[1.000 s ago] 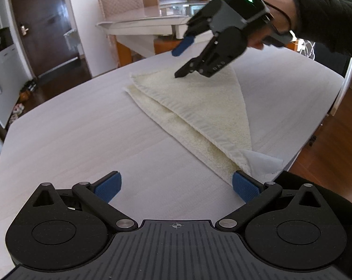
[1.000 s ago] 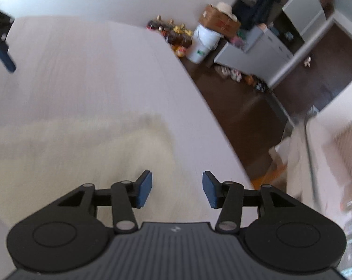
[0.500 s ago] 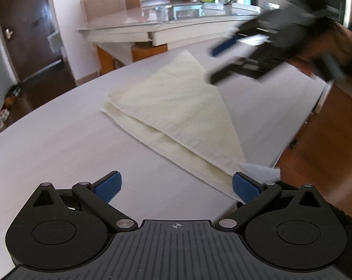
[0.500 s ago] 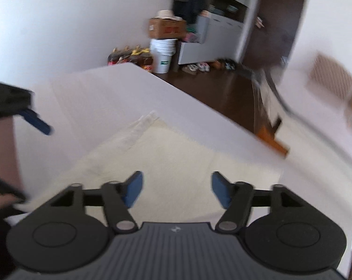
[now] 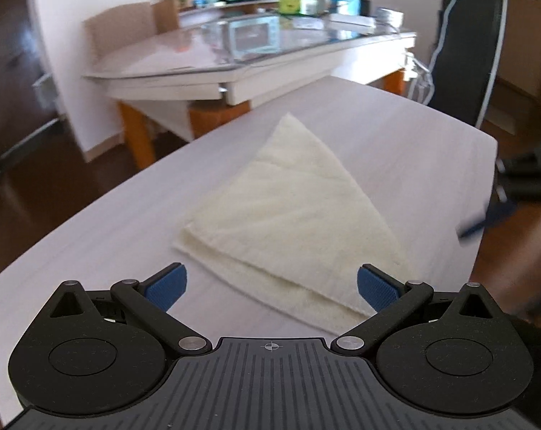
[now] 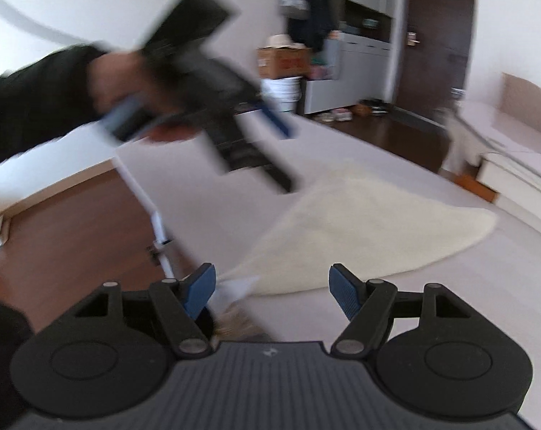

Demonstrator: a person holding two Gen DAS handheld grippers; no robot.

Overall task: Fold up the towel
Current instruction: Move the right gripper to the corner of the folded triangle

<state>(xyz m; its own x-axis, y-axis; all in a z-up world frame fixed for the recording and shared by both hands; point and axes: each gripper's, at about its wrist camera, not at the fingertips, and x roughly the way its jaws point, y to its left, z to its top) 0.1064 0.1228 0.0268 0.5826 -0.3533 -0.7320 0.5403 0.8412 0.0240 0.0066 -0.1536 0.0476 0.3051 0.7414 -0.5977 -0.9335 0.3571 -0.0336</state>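
Note:
A cream towel (image 5: pixel 292 222) lies folded into a triangle on the pale table (image 5: pixel 91 251). Its white tag corner (image 6: pixel 240 285) points to the near table edge. My left gripper (image 5: pixel 270 288) is open and empty, hovering above the towel's near edge. It also shows blurred in the right wrist view (image 6: pixel 266 150), above the towel (image 6: pixel 360 236). My right gripper (image 6: pixel 272 288) is open and empty, low near the tag corner at the table edge. It shows blurred at the right edge of the left wrist view (image 5: pixel 485 220).
A glass-topped table (image 5: pixel 256 53) with a toaster oven and bottles stands behind the towel table. A dark panel (image 5: pixel 464 50) stands at the right. Brown floor (image 6: pixel 73 222) lies past the table edge. Boxes, a bucket and a door (image 6: pixel 431 36) are far off.
My right gripper has left the towel's far part and swung down to the near table edge. My left gripper has moved forward over the towel. The towel stays flat.

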